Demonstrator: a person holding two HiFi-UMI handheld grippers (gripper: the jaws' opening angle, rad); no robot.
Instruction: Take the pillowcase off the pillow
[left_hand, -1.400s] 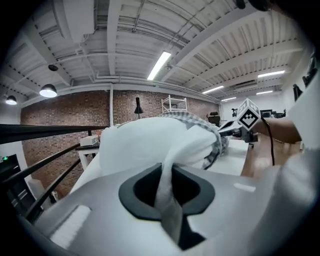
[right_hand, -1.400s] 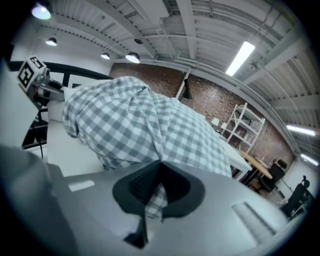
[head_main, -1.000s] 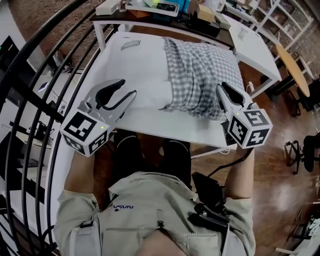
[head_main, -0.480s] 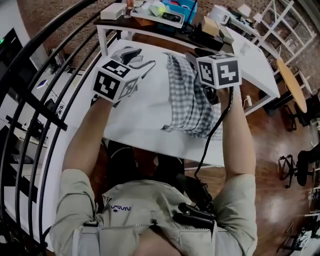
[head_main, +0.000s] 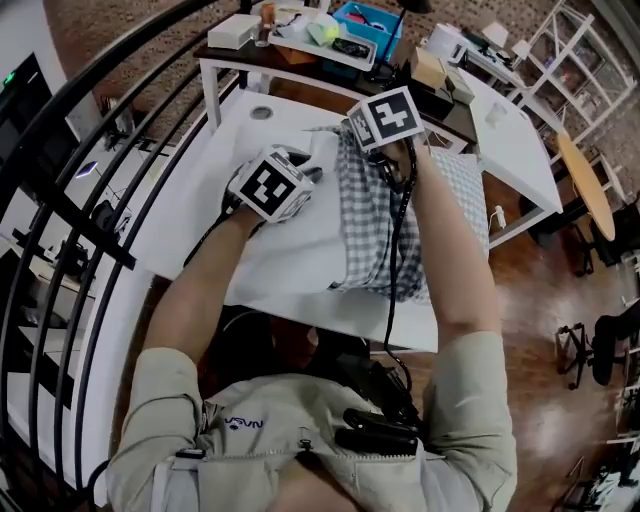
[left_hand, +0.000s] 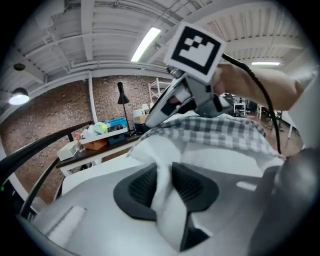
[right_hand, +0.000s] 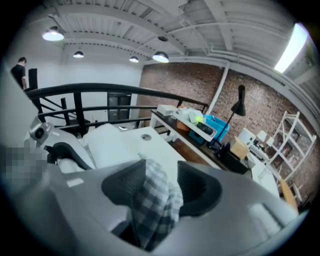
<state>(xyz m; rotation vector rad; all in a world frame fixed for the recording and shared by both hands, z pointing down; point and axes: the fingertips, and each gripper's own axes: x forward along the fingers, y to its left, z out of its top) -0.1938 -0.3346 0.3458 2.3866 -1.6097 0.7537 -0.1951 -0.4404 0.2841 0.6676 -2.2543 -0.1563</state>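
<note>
Bright, even indoor light falls from a ceiling tube (left_hand: 147, 42) and round lamps (right_hand: 161, 56), shadows are soft, all views bend fisheye-style with dark corners, and the nearest foreground is blurred.

White pillow (left_hand: 210, 157) flat on tabletop (head_main: 235, 135), grey-checked pillowcase (head_main: 370, 220) rumpled, bunched toward tabletop's right side, pillow's left part bared

Head view: marker cubes (head_main: 272, 187) of the left gripper (left_hand: 163, 184) and right gripper (right_hand: 159, 186) are covering most of both sets of jaws, and the right forearm (head_main: 450, 250) is hiding a strip of the checked pillowcase (head_main: 362, 215). Left gripper view: the white pillow fabric (left_hand: 165, 202) between the pads is showing blurred, its lower end running under the gripper body. Items on the far side table (head_main: 262, 55) are reading too small to identify.
</note>
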